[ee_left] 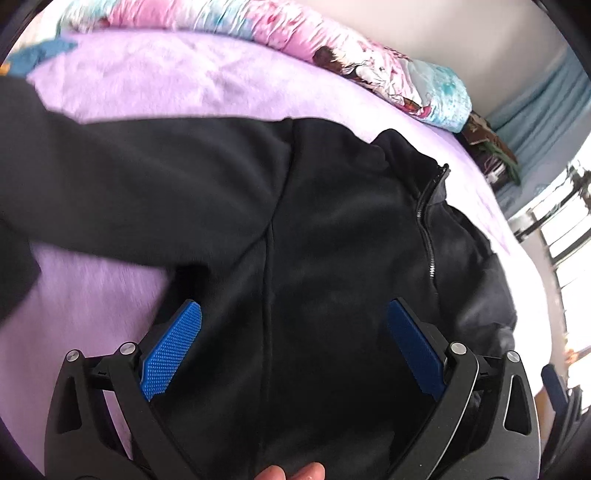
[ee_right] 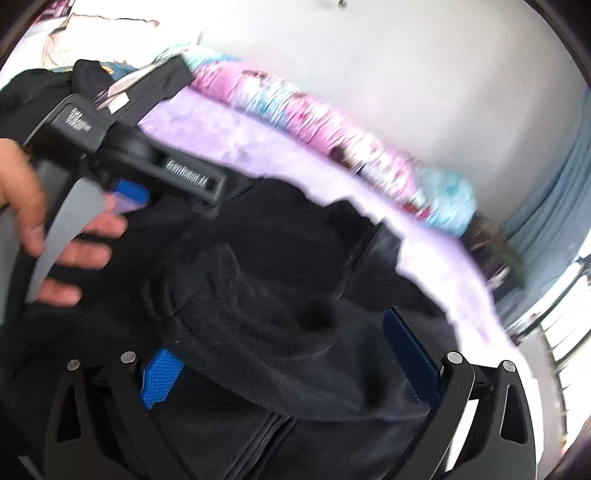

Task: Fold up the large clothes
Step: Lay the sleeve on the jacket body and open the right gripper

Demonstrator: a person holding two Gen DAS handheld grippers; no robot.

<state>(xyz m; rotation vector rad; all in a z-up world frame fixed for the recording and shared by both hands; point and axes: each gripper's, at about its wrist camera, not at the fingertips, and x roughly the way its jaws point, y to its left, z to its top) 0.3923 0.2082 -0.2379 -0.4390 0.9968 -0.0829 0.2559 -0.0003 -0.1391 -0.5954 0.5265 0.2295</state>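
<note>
I see a black fleece jacket (ee_left: pixel 332 240) spread on the lilac bed (ee_left: pixel 166 81), collar toward its far edge; my left gripper (ee_left: pixel 293 321) and right gripper (ee_right: pixel 284 339) hang wide above it, empty

One black jacket (ee_left: pixel 332 240), one purple bedsheet (ee_left: pixel 166 85), one floral quilt (ee_left: pixel 258 26), two grippers (ee_left: pixel 293 314)

Lilac bed sheet (ee_left: pixel 155 81) — floral quilt (ee_left: pixel 369 66) bunched along the wall.
</note>
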